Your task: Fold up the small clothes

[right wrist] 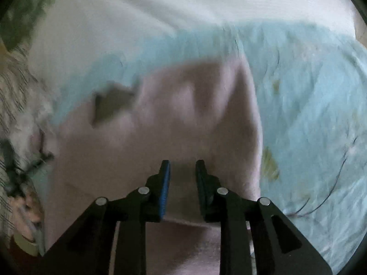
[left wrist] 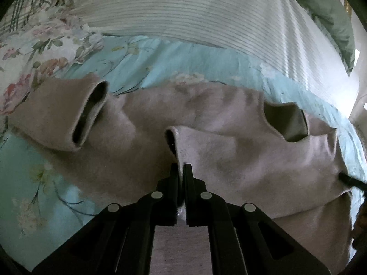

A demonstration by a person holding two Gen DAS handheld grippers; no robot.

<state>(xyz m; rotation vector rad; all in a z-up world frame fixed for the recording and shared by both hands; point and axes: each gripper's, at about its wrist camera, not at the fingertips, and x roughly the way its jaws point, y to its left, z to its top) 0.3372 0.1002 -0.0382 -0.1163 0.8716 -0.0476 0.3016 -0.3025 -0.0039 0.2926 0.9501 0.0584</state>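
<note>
1. Left gripper (left wrist: 180, 168), nearest in left wrist view: jaws pinched nearly together on the cuff edge of a sleeve (left wrist: 206, 142) of the pink garment (left wrist: 160, 105). Fabric shows in the slit between the fingers, so it's clamped on cloth, prob. to carry that sleeve across the body for a fold.
2. Right gripper (right wrist: 182, 167), right wrist view: jaws apart w/ a gap, pads not pressing anything. Pink garment (right wrist: 183, 105) lies under and between them; looks let go or not yet grabbed. View is blurred, so details are weak.
3. Garment lies spread on the light-blue floral bedsheet (left wrist: 160, 52), a flat surface good for folding. Other sleeve (left wrist: 68, 116) lies out to the left, cuff mouth open toward the camera, not yet folded in.
4. Dark neck opening (left wrist: 286, 121) sits right of centre; garment lies roughly sideways to this view.
5. Farther back: white ribbed blanket (left wrist: 183, 6) beyond the sheet, green pillow (left wrist: 332, 23) at far right. Both well apart from the garment.
</note>
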